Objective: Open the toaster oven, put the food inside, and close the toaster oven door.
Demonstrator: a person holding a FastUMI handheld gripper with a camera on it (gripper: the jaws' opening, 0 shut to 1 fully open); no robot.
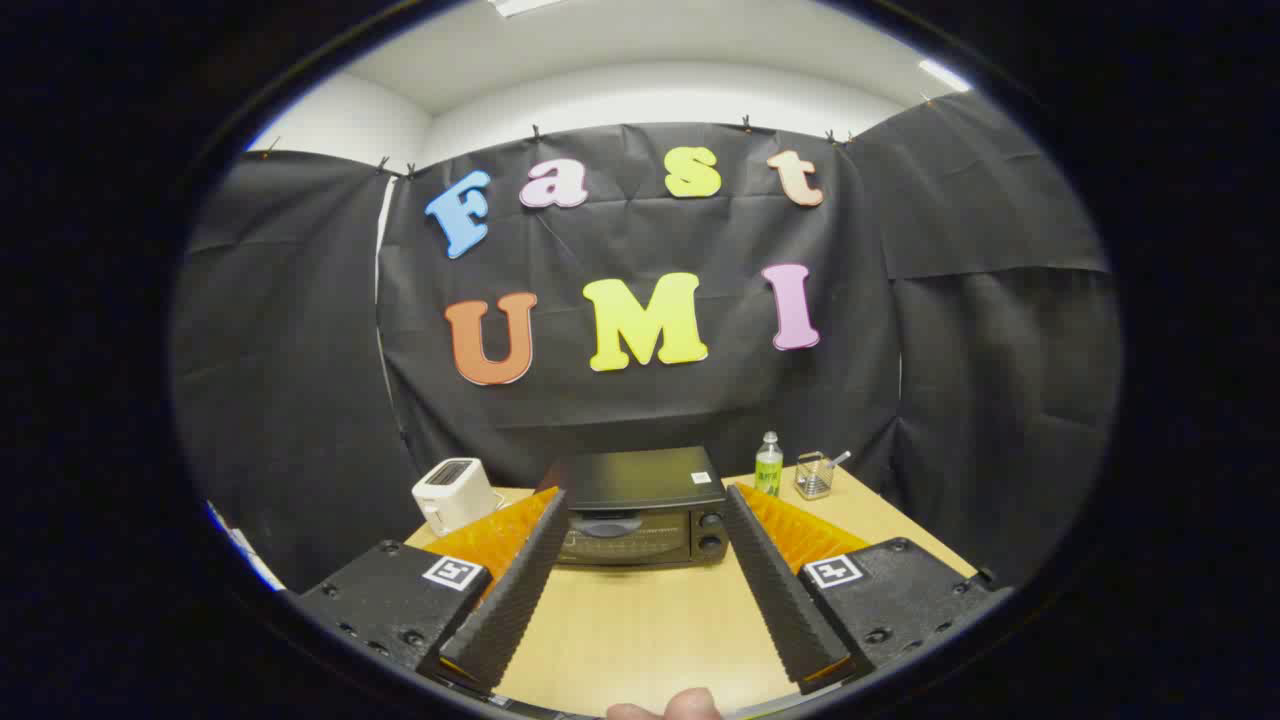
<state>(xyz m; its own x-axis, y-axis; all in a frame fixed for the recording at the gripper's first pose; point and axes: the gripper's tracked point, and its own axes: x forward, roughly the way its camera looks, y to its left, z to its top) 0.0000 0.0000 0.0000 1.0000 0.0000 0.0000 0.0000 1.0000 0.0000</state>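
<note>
Gripper [640, 560] fingers wide apart, holding nothing. Oven [640, 508] sits on worktop [640, 625] just beyond tips, centred btwn them (door shut). Toaster [453, 493] to its left, bottle [768, 465] right.

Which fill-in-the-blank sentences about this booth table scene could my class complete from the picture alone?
1. The toaster oven door is ____.
2. The gripper fingers are spread ____, holding nothing.
3. The white toaster stands on the ____ side of the toaster oven.
4. The green bottle stands beside a wire ____.

Missing words: closed; open; left; basket
</note>
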